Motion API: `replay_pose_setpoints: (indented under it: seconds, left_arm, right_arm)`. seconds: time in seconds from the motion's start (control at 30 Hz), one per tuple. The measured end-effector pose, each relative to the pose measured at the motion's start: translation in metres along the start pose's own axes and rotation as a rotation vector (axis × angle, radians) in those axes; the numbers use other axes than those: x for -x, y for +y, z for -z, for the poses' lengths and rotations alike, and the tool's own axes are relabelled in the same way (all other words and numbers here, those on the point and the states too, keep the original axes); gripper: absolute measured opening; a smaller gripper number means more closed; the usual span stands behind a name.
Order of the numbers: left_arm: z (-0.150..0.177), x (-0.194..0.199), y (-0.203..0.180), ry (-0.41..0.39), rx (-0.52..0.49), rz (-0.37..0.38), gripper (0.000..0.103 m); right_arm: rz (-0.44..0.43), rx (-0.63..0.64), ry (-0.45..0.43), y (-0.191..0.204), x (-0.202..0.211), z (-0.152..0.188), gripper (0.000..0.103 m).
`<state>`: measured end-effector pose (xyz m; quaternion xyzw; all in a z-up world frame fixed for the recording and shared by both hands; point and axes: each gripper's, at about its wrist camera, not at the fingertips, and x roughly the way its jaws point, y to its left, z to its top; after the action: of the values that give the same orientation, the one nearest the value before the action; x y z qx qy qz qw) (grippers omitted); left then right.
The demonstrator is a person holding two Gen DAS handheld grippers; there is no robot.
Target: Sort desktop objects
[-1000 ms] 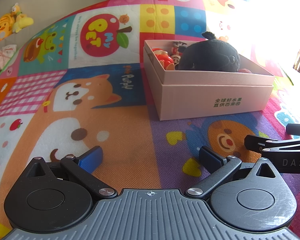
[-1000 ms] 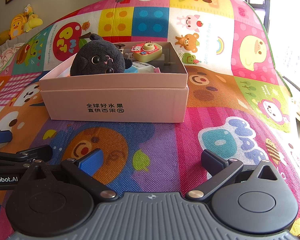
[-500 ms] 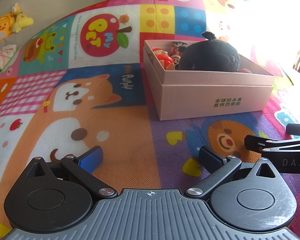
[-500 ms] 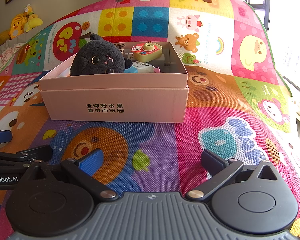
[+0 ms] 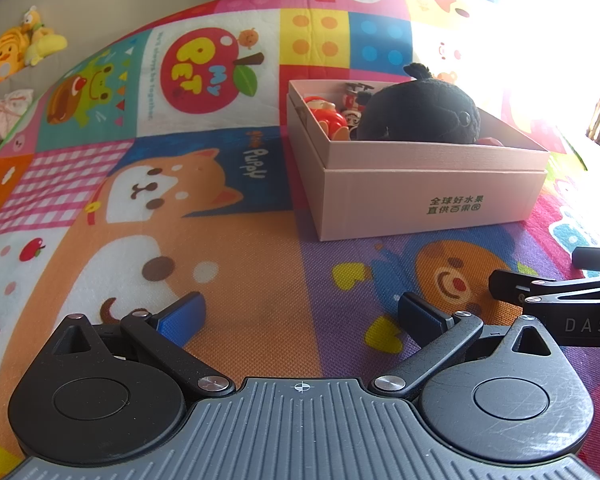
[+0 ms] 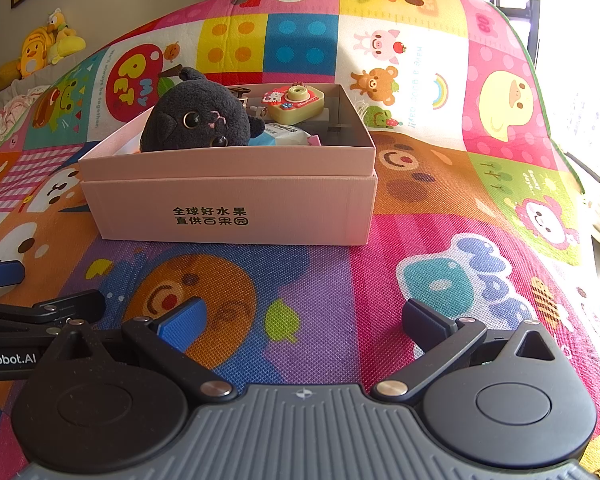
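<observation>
A wide colourful play mat (image 6: 440, 184) is lying under everything, running out bare on all sides of the pink box (image 6: 236, 204), with open mat to my left across the puppy print and to my right toward the mat's green edge. The box is sitting ahead of both my grippers, its long side facing the right wrist view and its long axis running left to right there; in the left wrist view it is standing off to the right, corner toward me. Inside it, the black plush cat (image 6: 198, 120) is filling the left end, face turned toward my right gripper (image 6: 302, 320), and the toy camera (image 6: 296, 102) is resting behind it, lens pointing forward. My left gripper (image 5: 300, 314) is hovering low over bare mat; both jaws are spreading wide, holding nothing.
</observation>
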<state>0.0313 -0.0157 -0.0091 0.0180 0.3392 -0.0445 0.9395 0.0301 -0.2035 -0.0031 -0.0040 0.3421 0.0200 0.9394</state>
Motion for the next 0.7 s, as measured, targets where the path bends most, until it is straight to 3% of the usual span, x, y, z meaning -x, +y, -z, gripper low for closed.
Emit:
replay_pose_setpoints:
  seconds: [0.43,0.7]
  left_arm:
    - [-0.0006,0.0016,0.0011,0.002,0.004,0.009,0.103]
    - [-0.0063,0.0012,-0.0001,0.069,-0.005,0.009,0.103]
  right_arm:
    - [0.000,0.000,0.000,0.0000,-0.0001,0.0000,0.103]
    - [0.000,0.000,0.000,0.0002,-0.0003,0.0003,0.103]
